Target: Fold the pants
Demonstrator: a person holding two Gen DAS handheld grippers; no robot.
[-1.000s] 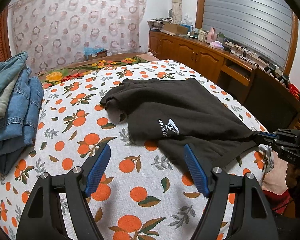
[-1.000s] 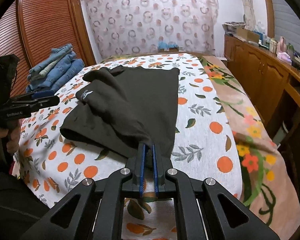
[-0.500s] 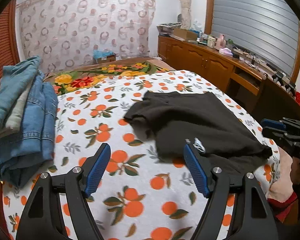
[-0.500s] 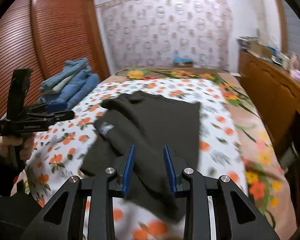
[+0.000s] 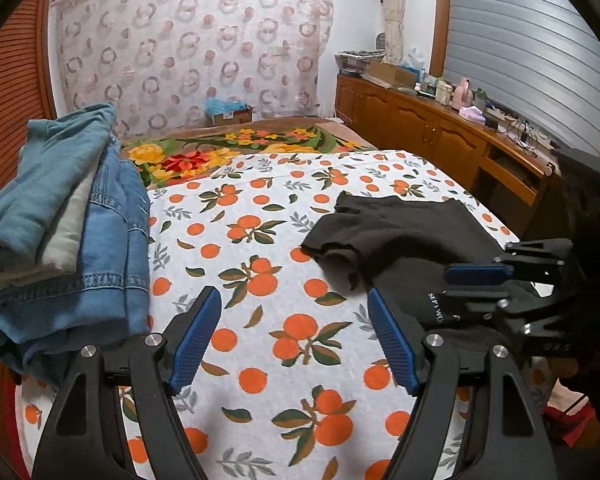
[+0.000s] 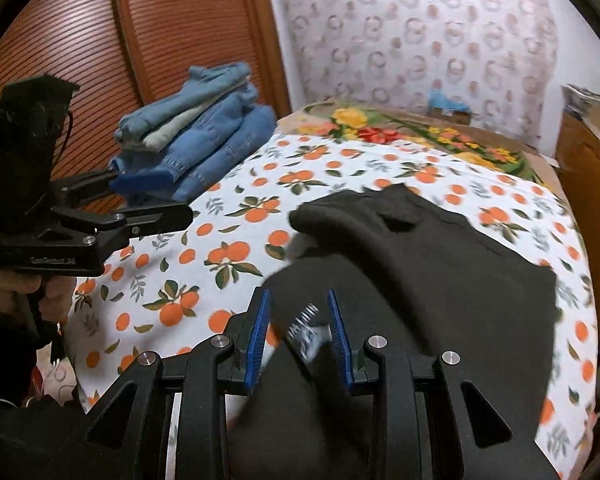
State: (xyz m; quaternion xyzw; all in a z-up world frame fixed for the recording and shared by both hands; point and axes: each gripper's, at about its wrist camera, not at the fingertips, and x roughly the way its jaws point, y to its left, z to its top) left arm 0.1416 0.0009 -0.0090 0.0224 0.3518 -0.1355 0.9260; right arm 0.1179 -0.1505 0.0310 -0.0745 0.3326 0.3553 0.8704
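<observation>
Left gripper wide open, empty; right gripper half open, unclamped over black pants. Risk: loose fold slumps between jaws.

A: Where did each wrist camera look from?
B: Both sat low and close over the bed, facing its head; they shared the black pants and denim pile.

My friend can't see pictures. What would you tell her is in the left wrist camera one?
An open left gripper with blue pads hovers over a bedsheet printed with oranges. Black pants lie crumpled to the right, where the open right gripper reaches in, and folded jeans are stacked at the left.
</observation>
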